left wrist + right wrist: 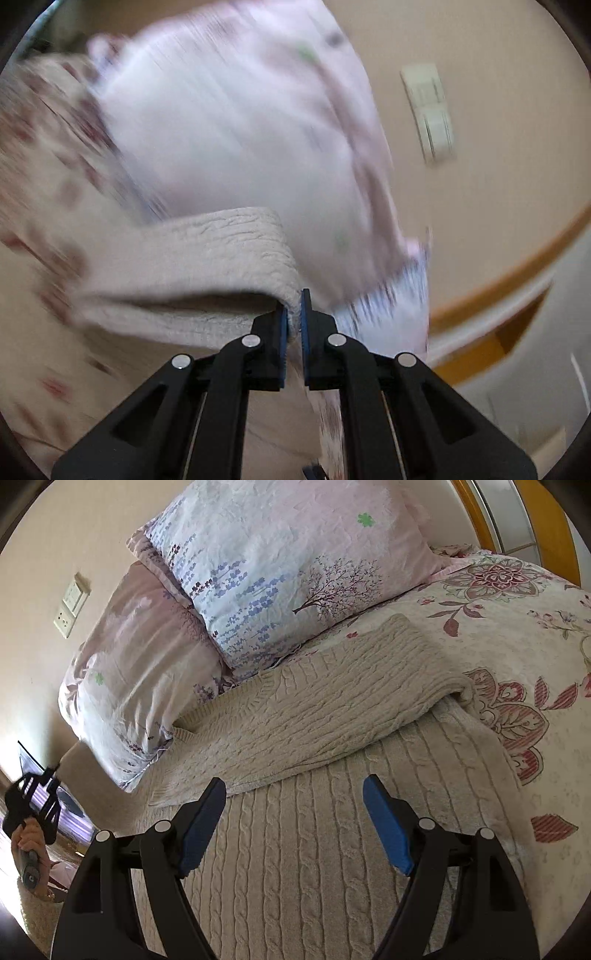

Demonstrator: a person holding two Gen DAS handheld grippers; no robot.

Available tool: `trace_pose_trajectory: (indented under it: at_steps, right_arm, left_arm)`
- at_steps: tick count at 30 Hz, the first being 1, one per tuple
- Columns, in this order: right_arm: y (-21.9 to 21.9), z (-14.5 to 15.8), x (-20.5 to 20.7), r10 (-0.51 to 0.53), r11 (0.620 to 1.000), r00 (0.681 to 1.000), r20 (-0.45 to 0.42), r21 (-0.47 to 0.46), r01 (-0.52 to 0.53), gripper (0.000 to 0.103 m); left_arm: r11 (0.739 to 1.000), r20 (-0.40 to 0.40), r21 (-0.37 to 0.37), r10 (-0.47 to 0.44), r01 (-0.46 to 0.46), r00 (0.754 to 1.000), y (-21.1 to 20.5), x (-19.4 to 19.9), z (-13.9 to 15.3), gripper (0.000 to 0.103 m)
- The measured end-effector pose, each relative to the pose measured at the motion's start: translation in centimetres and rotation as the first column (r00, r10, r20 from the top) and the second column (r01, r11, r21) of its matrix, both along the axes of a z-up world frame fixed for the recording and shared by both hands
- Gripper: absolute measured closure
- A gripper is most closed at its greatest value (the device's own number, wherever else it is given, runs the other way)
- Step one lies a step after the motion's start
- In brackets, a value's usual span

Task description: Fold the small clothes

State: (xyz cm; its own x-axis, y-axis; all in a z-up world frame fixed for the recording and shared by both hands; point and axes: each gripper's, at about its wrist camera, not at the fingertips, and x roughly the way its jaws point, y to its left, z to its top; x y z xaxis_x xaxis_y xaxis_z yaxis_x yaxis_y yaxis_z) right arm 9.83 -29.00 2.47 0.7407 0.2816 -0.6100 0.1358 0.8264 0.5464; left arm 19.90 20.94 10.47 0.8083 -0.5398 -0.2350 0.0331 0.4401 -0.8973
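Observation:
A cream cable-knit sweater [303, 849] lies on the bed, one sleeve [332, 701] folded across its body. My right gripper [295, 794] is open and empty just above the sweater's middle. My left gripper [294, 314] is shut on a folded edge of the sweater [207, 254] and holds it lifted; that view is blurred by motion. The left gripper also shows at the far left of the right wrist view [33, 797], held in a hand, with its fingertips hidden.
Two pink and lavender pillows [280, 565] lie against the wall behind the sweater. A floral quilt [517, 635] covers the bed. A wall switch and socket [72, 603] are at left. A wooden bed frame [517, 277] curves at right.

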Motion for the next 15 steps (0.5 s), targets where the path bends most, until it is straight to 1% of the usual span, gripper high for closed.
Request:
trace_pose_trajectory:
  at_steps: [3,4,6,8,10,11,12,13,15]
  right_arm:
    - [-0.1,0.0,-0.1,-0.004,1.000,1.000,0.003,0.002,0.004,0.025]
    - [-0.1,0.0,0.0,-0.003,1.000,1.000,0.000,0.003,0.003,0.025]
    - [-0.2,-0.1,0.2,0.001,1.000,1.000,-0.025,0.003,-0.001,0.025]
    - [-0.2,0.0,0.2,0.015,1.000,0.999,-0.038,0.002,-0.015,0.025]
    - [-0.4,0.6,-0.1,0.015,1.000,0.999,-0.040,-0.024,-0.016,0.025]
    - [-0.6,0.9,-0.1,0.016,0.999,0.999,-0.039,-0.035,-0.017,0.025]
    - [-0.7,1.3,-0.1,0.018,0.999,0.999,-0.040,-0.050,-0.020,0.025]
    - [-0.9,1.7,-0.1,0.020,0.998,0.999,-0.041,-0.063,-0.022,0.025]
    - [-1.2,2.9,0.1,0.041,0.994,0.998,-0.037,-0.097,-0.045,0.025]
  left_arm:
    - [0.994,-0.028,0.060,-0.088,0.090,0.996,-5.9,1.3,-1.3,0.097]
    - [0.989,-0.062,0.081,-0.123,0.127,0.991,-8.6,2.0,-2.5,0.097]
    - [0.979,-0.113,0.103,-0.163,0.174,0.980,-11.7,2.5,-4.2,0.097]
    - [0.962,-0.195,0.139,-0.206,0.235,0.959,-15.3,2.9,-6.5,0.097]
    - [0.935,-0.267,0.161,-0.268,0.317,0.926,-18.3,3.5,-8.4,0.094]
    - [0.917,-0.296,0.179,-0.297,0.358,0.908,-19.4,3.6,-9.1,0.088]
    - [0.899,-0.309,0.188,-0.329,0.396,0.893,-20.1,3.6,-9.4,0.076]
    - [0.887,-0.309,0.198,-0.347,0.417,0.885,-20.3,3.3,-9.4,0.069]
    - [0.866,-0.280,0.206,-0.393,0.455,0.876,-20.0,2.5,-8.7,0.055]
